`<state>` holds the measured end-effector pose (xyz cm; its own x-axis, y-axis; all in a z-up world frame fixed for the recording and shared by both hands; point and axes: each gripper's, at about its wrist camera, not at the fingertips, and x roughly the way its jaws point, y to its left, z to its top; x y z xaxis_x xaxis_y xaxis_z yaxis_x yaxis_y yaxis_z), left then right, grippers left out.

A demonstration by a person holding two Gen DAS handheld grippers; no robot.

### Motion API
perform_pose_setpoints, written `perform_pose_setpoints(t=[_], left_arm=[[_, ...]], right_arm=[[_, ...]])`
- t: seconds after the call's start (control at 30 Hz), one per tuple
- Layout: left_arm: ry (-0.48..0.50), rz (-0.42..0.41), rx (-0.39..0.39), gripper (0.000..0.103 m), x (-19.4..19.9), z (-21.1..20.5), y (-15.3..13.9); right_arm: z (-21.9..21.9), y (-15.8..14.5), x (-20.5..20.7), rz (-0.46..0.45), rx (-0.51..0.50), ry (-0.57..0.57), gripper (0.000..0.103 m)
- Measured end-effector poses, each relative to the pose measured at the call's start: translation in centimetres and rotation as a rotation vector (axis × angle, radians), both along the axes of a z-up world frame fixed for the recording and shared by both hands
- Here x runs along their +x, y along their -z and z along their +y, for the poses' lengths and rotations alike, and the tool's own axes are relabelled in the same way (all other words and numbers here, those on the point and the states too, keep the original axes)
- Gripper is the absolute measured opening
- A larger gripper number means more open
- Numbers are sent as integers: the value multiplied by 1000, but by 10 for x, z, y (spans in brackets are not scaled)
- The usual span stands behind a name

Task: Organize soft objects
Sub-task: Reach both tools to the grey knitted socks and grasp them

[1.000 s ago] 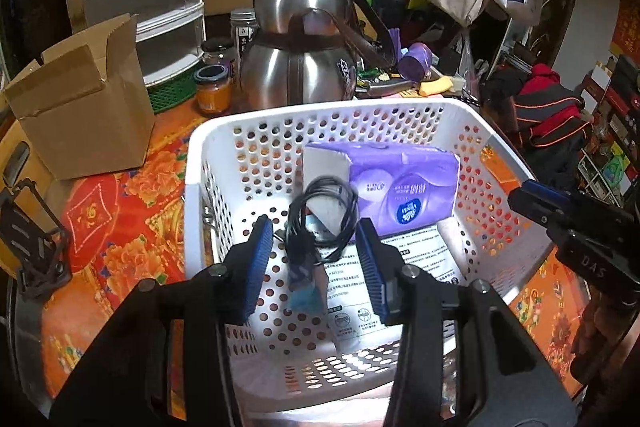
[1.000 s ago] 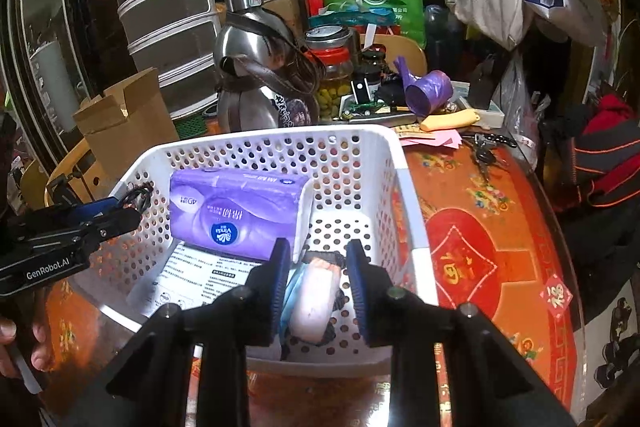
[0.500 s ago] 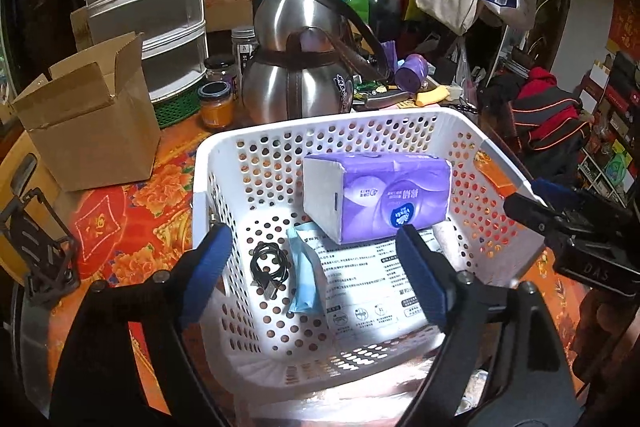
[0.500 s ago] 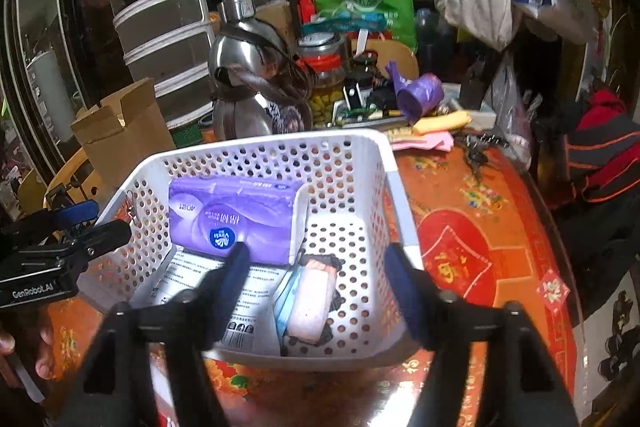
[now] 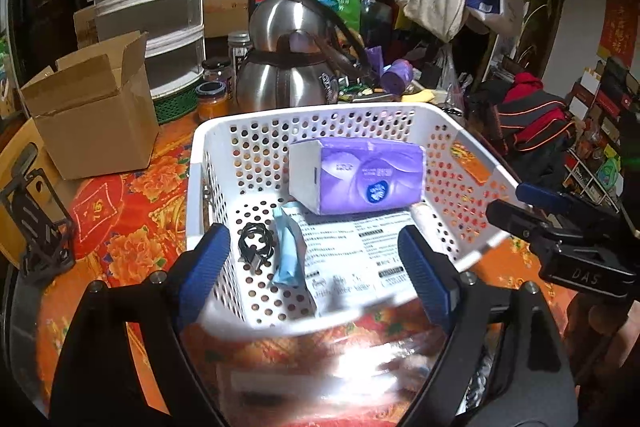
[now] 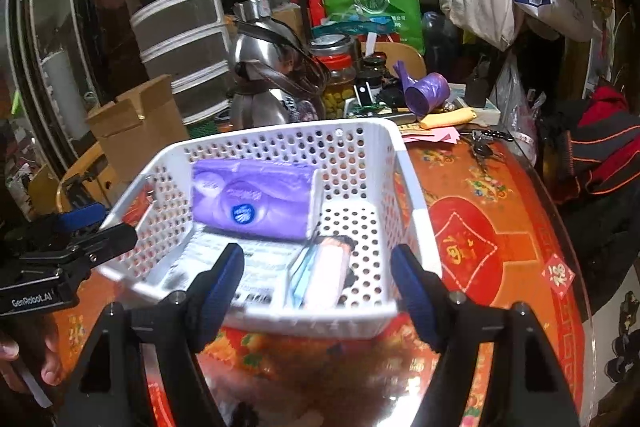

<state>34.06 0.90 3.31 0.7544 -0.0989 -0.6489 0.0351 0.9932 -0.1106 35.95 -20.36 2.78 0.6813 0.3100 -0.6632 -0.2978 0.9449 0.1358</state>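
A white perforated basket (image 5: 256,131) (image 6: 412,195) stands on the red patterned table. In it lie a purple tissue pack (image 5: 360,179) (image 6: 252,203), a printed paper sheet (image 5: 356,243), a coiled black cable (image 5: 256,247), a light blue packet (image 5: 290,251) and a pale pink soft item (image 6: 326,275). My left gripper (image 5: 316,263) is open and empty, held before the basket's near rim. My right gripper (image 6: 320,279) is open and empty, before the basket's other side. Each gripper shows at the edge of the other's view.
A steel kettle (image 5: 288,67) and jars stand behind the basket. An open cardboard box (image 5: 92,107) sits to the left, stacked plastic drawers (image 5: 148,7) behind it. A purple bag roll (image 6: 426,93) and keys (image 6: 484,143) lie on the table at the back right.
Both grippers opened wide and pulled back from the basket. The black cable left the left gripper and the pale pink item left the right; both now lie in the basket.
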Motion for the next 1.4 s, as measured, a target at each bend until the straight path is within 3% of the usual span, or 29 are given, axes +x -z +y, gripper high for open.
perform_pose_setpoints(t=[0.33,0.6,0.83,1.07,1.4], left_arm=[[33,-26,-76,85,-79,-9,15],[54,-9,-65,86,-115,-40,47],[84,28,-48,86,-111,-64,72],[117,31,-48,86,-107,-76,83],[153,50,-59,83,-97,-79,95]], right_arm=[[-25,6,-95,-63,39,-8,76],[-44,46,-137,15,108,-8,76],[-41,64,-143,38,146,-53,72],[-31,71,-139,60,145,-93,48],[-25,85,-130,96,138,-100,42]])
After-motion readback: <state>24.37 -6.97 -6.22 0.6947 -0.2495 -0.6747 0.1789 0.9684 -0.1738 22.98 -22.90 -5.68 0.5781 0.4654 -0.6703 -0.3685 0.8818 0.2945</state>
